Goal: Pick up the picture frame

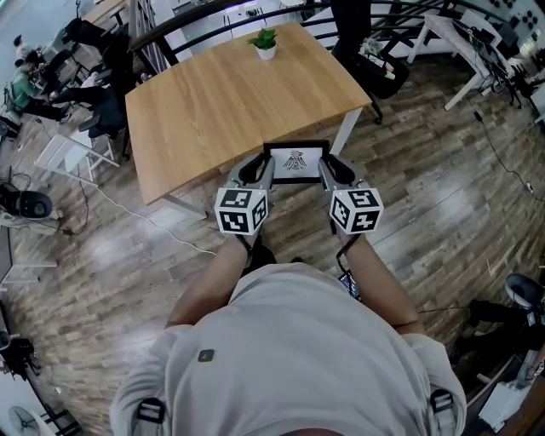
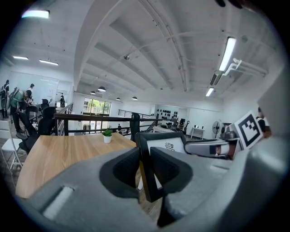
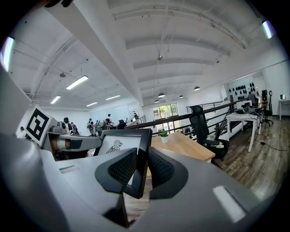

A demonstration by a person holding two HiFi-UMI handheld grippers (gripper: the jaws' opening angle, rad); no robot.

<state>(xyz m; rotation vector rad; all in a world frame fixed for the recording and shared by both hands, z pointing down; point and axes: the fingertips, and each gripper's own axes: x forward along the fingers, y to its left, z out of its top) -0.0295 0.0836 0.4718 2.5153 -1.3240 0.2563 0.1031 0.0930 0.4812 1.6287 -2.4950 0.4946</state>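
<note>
The picture frame (image 1: pixel 295 160) is black with a white mat and a small dark bird-like print. It hangs in the air between my two grippers, just off the near edge of the wooden table (image 1: pixel 213 111). My left gripper (image 1: pixel 267 163) is shut on the frame's left side bar (image 2: pixel 146 176), which stands between both dark pads. My right gripper (image 1: pixel 324 165) is shut on the right side bar (image 3: pixel 138 163) in the same way. The print on the frame (image 2: pixel 169 146) faces me, also in the right gripper view (image 3: pixel 115 146). Wooden floor shows under the frame's lower corners.
A small potted plant (image 1: pixel 266 43) stands at the table's far edge. Black office chairs (image 1: pixel 370 60) sit right of the table and others (image 1: pixel 102 102) to its left. A black railing (image 1: pixel 213 25) runs behind the table. White desks (image 1: pixel 464 43) stand at the far right. Cables cross the floor.
</note>
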